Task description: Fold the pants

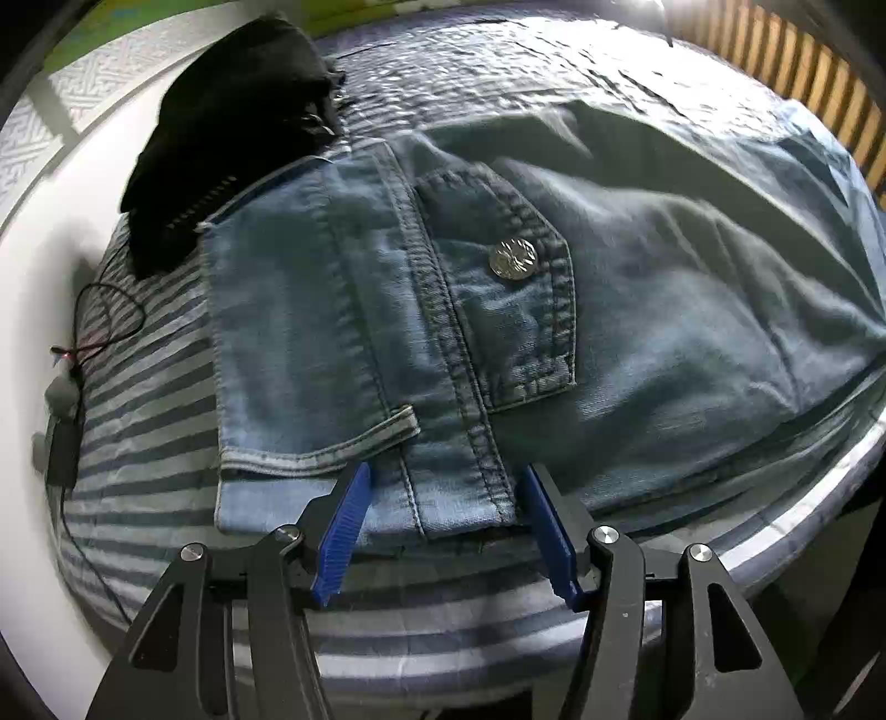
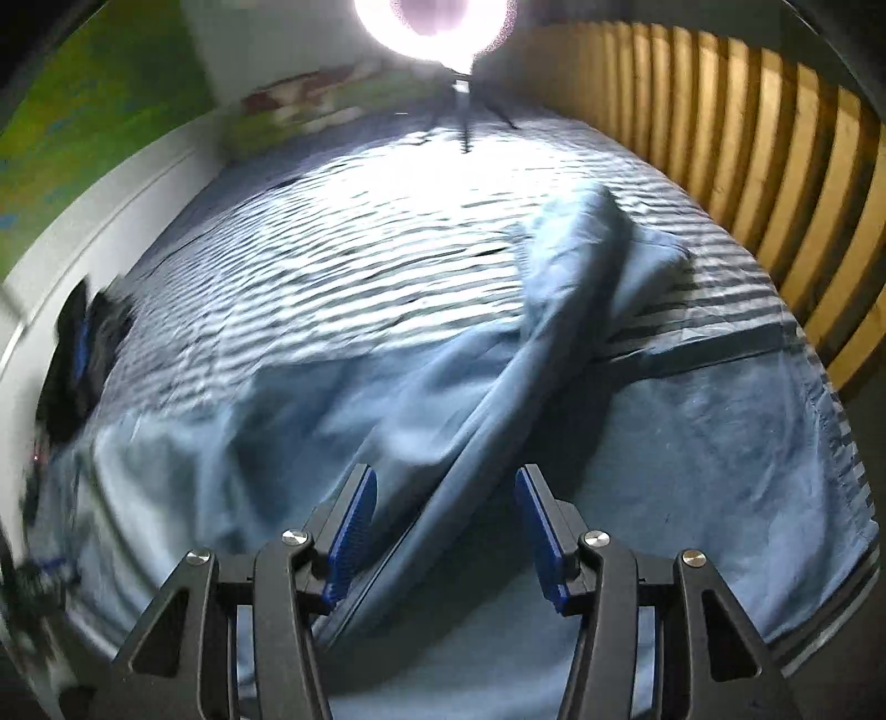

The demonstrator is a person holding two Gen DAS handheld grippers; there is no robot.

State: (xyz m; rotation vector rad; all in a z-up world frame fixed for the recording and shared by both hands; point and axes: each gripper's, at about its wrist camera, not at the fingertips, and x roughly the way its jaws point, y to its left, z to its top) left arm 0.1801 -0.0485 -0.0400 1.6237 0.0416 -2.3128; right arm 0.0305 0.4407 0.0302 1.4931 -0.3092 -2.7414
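The pants, light blue denim, lie spread across a bed covered in a blue-and-white striped sheet. From the left wrist view the waistband end faces the left gripper, back side up: a patch pocket with a shiny metal button sits just right of the centre seam, and a belt loop lies near the waist edge. The left gripper's 2 blue fingers stand spread apart, either side of the waistband's near edge, with nothing clamped between them.

A black garment rests on the bed beyond the waistband, touching its far corner. A thin dark cable trails along the bed's left edge.

In the right wrist view the picture is blurred. The right gripper is also spread wide, gripping nothing, with a raised fold of the denim leg running between its fingers. A slatted wooden headboard curves along the right, and a bright lamp glares above.
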